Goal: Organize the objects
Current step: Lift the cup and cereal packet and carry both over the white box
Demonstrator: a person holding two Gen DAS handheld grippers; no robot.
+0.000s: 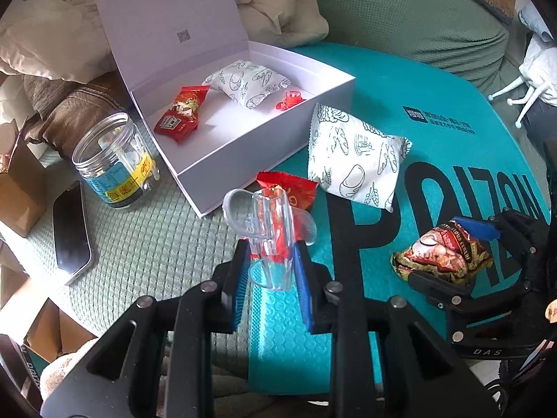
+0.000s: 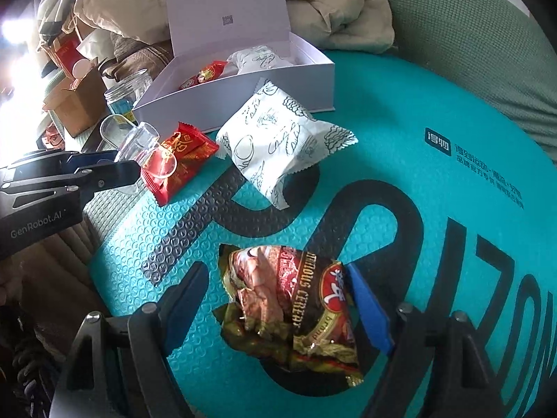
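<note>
My left gripper (image 1: 271,250) is shut on a clear plastic clip (image 1: 268,230) and holds it over a red snack packet (image 1: 296,191) on the teal mat; the clip also shows in the right wrist view (image 2: 139,142). My right gripper (image 2: 278,299) has its jaws around a brown and red cereal packet (image 2: 296,306) lying on the mat; the packet also shows in the left wrist view (image 1: 442,254). A white patterned packet (image 1: 355,160) lies beside an open white box (image 1: 243,160), which holds another white packet (image 1: 247,82) and red packets (image 1: 181,115).
A clear plastic jar (image 1: 115,163) and a black phone (image 1: 71,237) lie left of the box on green bedding. Cardboard boxes (image 1: 17,188) stand at the far left. Beige blankets (image 1: 278,3) are piled behind the box. The teal mat (image 1: 435,97) extends to the right.
</note>
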